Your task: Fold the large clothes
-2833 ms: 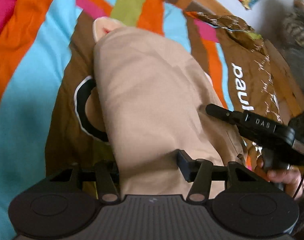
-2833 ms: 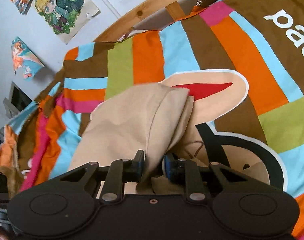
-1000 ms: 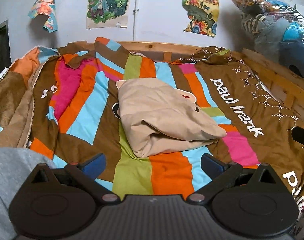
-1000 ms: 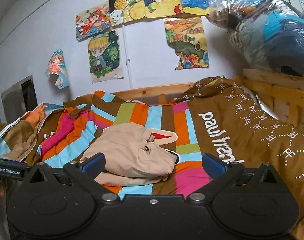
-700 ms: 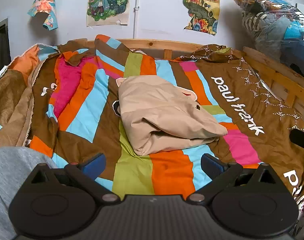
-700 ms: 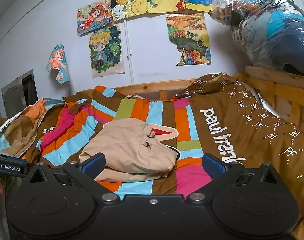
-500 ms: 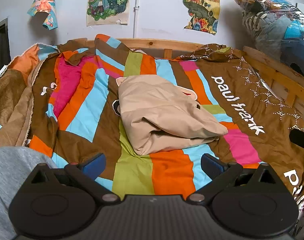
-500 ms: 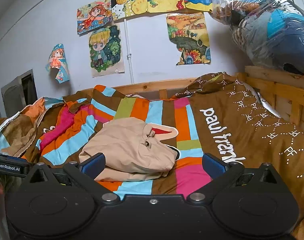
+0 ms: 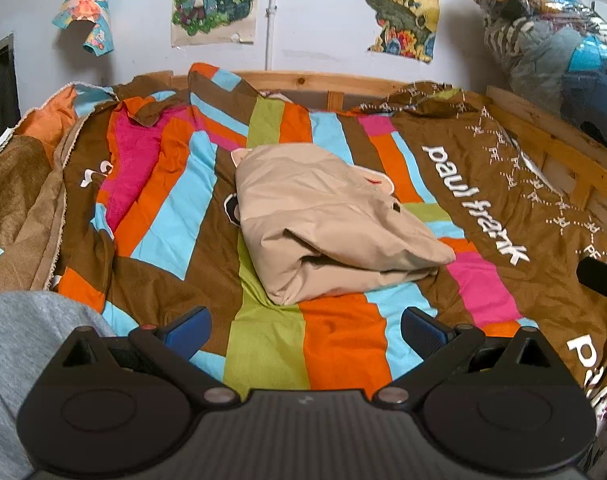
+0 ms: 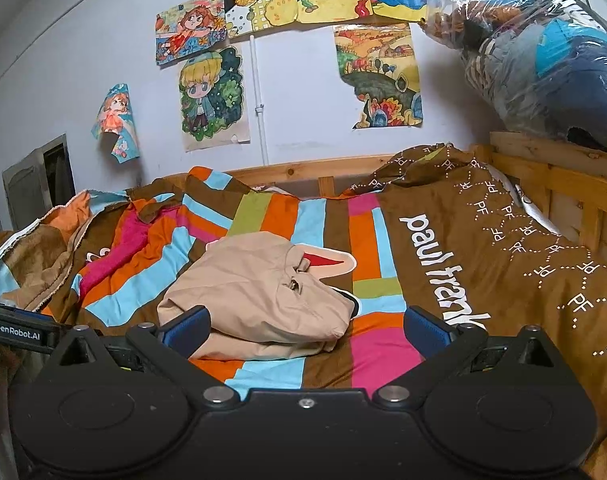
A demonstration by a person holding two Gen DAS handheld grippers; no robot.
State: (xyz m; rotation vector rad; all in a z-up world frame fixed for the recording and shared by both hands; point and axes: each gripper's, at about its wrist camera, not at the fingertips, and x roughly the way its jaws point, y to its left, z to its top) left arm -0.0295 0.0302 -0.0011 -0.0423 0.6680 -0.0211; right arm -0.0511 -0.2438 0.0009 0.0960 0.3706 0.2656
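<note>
The beige garment (image 9: pixel 327 220) lies folded into a compact bundle near the middle of the striped bedspread (image 9: pixel 171 216), well apart from both tools. The left gripper (image 9: pixel 303 326) is held back from the bed with its jaws spread wide and nothing between them; the right gripper (image 10: pixel 305 326) stands likewise, jaws parted and empty, with the bundle seen low between its blue pads (image 10: pixel 187 328). The fold appears complete or nearly so, and the risks lie in what follows. The near edge of the bundle gapes: an upper layer bridges over a lower one, leaving a hollow, so the layers are not pressed flat. If a jaw pinches only the top layer, lifting would likely peel the fold open. If a jaw closes too deep, it may catch the bedspread together with the garment, because both are soft and lie in contact. The bedspread itself is rumpled at the left side and gives no firm backing, so a pressing stroke could drag the bundle sideways rather than flatten it. A loose flap near the far right corner of the bundle could slip out if the bundle is moved from one side only.
</note>
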